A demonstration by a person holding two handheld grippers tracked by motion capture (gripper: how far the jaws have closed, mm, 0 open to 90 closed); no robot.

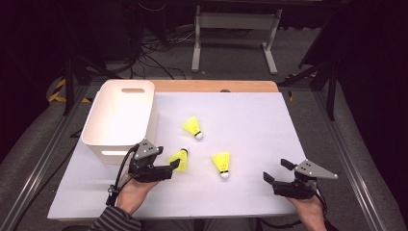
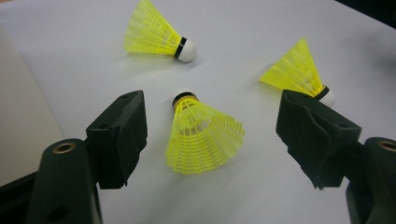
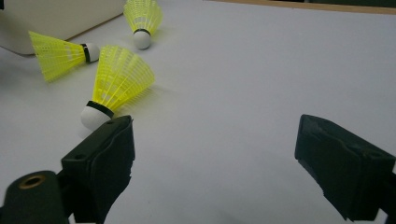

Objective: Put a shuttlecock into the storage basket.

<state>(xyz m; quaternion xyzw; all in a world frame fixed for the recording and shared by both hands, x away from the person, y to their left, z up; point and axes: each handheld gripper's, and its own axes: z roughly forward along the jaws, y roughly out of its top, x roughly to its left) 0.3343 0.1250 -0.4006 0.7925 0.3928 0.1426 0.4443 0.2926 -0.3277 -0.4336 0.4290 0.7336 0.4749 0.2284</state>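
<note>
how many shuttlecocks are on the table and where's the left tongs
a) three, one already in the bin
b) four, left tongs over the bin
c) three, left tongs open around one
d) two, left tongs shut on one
c: three shuttlecocks lie on the table, and the left tongs stand open with the middle shuttlecock between the jaws, not yet gripped.

High view: white table sheet evenly lit from overhead, room beyond the table nearly black. Overall soft, low-res. White bin slightly blown out. Shuttlecocks cast only short, faint shadows. Both gripper views: near black jaws blurred, nearest shuttlecock reasonably sharp, sheet takes a bluish-grey cast.
</note>
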